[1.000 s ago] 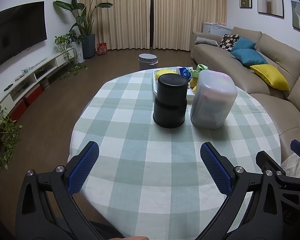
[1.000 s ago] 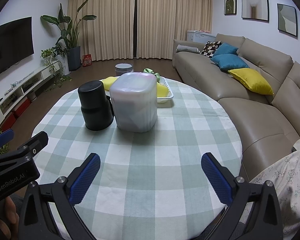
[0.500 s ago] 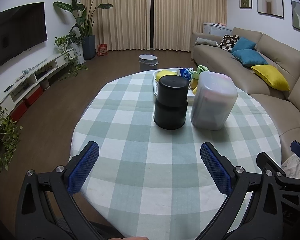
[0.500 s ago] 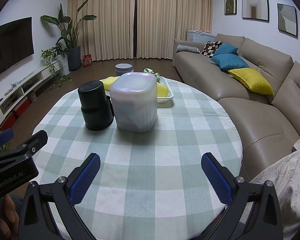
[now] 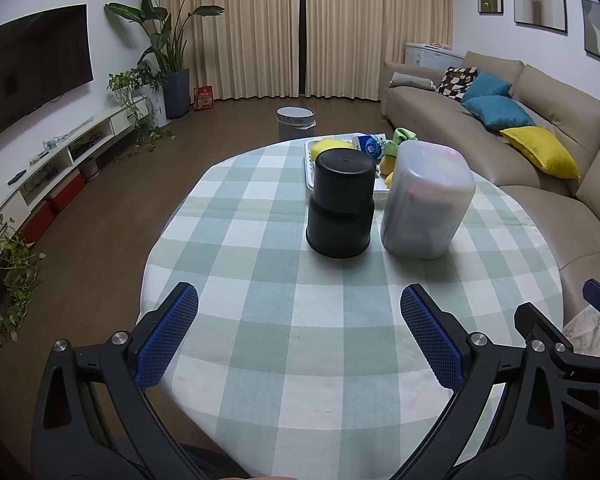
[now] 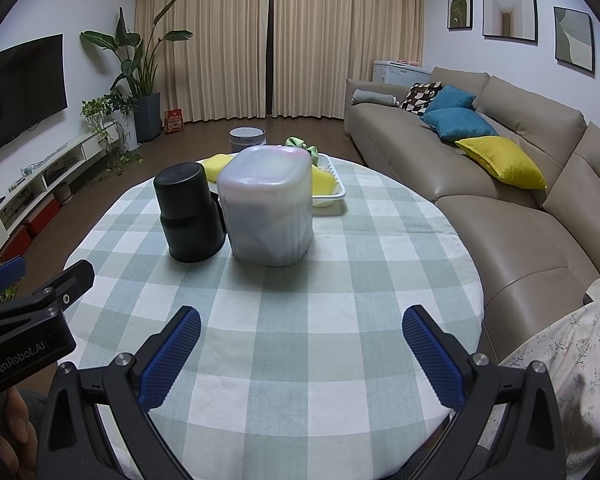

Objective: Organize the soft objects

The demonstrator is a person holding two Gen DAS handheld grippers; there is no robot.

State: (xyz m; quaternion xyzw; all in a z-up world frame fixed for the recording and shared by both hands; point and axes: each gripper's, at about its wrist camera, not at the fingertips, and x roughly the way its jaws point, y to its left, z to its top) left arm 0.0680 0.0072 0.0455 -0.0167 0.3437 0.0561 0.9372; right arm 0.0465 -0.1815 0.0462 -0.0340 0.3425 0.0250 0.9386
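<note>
Left tool (image 5: 299,336) spread wide, blue pads (image 5: 167,334) far apart, nothing between them, hovering over the near edge of the counter (image 5: 340,340). Right tool (image 6: 302,356) likewise wide open and holding nothing, poised above the near part of the same round counter with its green-and-white checked cloth. Part of the left tool's black body visible at the left edge of the right wrist view, marked "GenRobot.AI".

Further out, near the middle of the counter: a black tub (image 5: 340,208) standing upside down, and just beside it on the right a frosted plastic bin (image 5: 428,200), also upside down, with dark contents dimly showing through its wall. Cannot tell whether the two touch.

Behind them, at the far edge of the counter, a white tray (image 6: 334,194) holding the soft things: yellow sponges (image 5: 328,145), a blue-and-white packet (image 5: 370,145) and a green cloth (image 5: 402,136), partly hidden by the tub and bin.

Beyond the counter: a grey bucket (image 5: 295,122) on the wooden floor, closed beige curtains, a tall potted plant (image 5: 171,60), a television over a low white shelf on the left, and a beige sofa (image 6: 520,184) with blue and yellow cushions on the right.
</note>
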